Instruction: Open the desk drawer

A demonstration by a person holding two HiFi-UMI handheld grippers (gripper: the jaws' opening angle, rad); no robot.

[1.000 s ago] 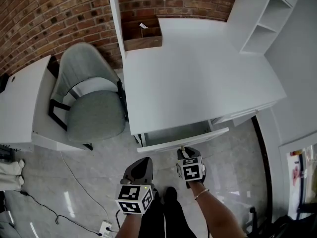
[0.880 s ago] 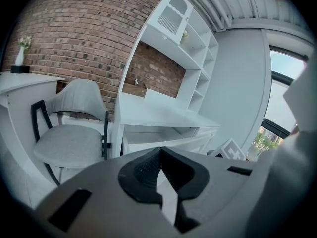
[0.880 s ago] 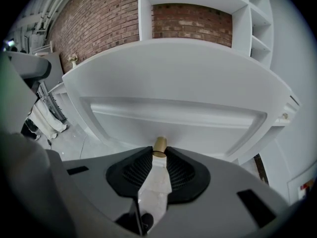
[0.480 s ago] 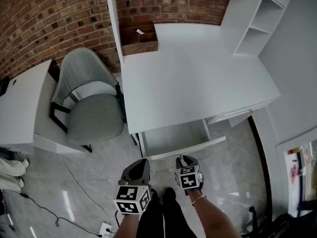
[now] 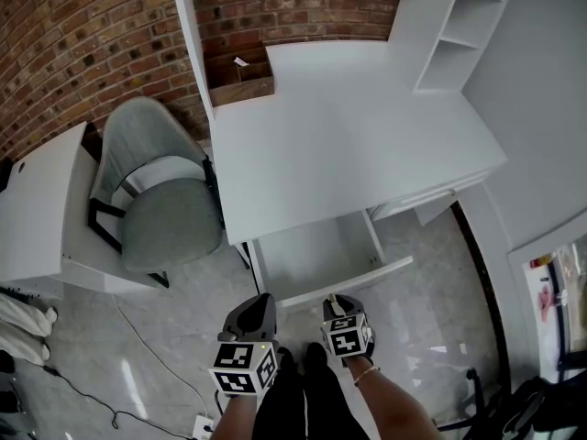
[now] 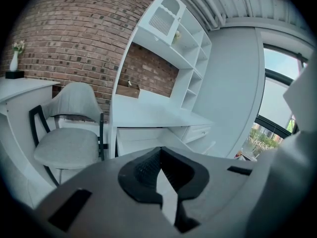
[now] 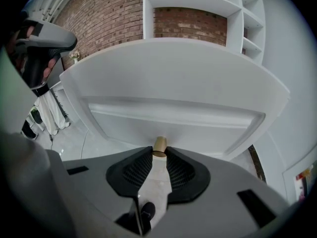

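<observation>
A grey upholstered chair (image 5: 170,214) stands just left of the white desk (image 5: 348,145), near the drawer's left side but not touching it. A white side table (image 5: 37,204) lies beyond the chair. A wooden box (image 5: 240,73) sits at the desk's back left corner against the brick wall (image 5: 83,35), and open shelves (image 5: 449,35) rise at the back right.

The drawer (image 5: 312,250) juts out from under the desk's front edge toward my feet, white all over, its floor showing. My right gripper (image 5: 337,301) is clamped on the small brass knob (image 7: 159,146) at the middle of the drawer front, a pad on each side. My left gripper (image 5: 260,305) hangs beside it, clear of the drawer, its jaws closed together on nothing.
</observation>
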